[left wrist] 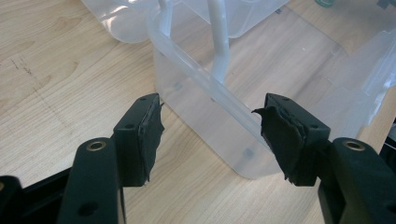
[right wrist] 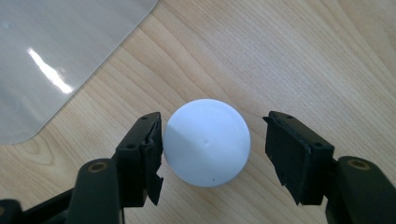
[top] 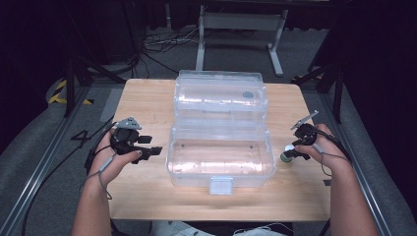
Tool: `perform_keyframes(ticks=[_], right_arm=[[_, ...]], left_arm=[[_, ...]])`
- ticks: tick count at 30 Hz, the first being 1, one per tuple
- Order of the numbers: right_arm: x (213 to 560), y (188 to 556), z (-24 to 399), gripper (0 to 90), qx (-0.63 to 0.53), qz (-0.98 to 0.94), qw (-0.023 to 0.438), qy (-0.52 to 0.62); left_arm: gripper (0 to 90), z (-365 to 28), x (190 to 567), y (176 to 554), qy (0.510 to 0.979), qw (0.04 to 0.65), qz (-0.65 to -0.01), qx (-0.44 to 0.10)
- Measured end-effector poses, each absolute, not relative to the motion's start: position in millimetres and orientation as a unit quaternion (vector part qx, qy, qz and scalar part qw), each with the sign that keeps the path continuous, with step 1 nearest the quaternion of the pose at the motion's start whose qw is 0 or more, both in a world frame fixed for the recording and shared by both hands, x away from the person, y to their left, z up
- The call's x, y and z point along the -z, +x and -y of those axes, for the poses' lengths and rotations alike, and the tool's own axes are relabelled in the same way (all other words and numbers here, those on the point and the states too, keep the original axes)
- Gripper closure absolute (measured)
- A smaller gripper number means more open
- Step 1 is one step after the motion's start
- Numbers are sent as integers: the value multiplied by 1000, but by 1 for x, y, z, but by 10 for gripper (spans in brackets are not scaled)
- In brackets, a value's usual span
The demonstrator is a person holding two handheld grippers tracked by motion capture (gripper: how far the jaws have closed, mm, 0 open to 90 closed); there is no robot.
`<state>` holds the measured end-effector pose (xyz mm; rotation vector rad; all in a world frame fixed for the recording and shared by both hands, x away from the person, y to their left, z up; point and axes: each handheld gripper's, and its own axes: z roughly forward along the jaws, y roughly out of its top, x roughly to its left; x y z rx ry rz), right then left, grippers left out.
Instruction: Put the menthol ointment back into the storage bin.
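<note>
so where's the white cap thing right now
The white cap sits on the wooden table between the open jaws of the right gripper, just right of the clear plastic box in the high view.

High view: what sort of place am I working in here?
Likely a lab or recording workstation, not a home: a small wooden table ringed by metal rails, loose cables on grey carpet, and hazard tape on the floor.
</note>
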<state>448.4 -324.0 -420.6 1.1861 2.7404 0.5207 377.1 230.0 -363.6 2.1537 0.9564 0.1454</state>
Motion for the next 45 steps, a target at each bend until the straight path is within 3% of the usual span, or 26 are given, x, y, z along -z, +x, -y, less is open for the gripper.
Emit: perform_keyframes(ticks=[10,13,26,45], right_arm=[[426,450,322,432,-160,-907,49,388],[425,450,322,500,-162,-908,45,383],[414,447,322,504,-181,-906,36,381],[373,424,317,505,-188,-915,64,351]], left_arm=[[388,-230,364,377,843,380,-377,-55],[388,-230,364,377,843,380,-377,-56],[387,-231,365,377,841,381,-380,-56],[383,-235,366,377,838,381,-387,-58]])
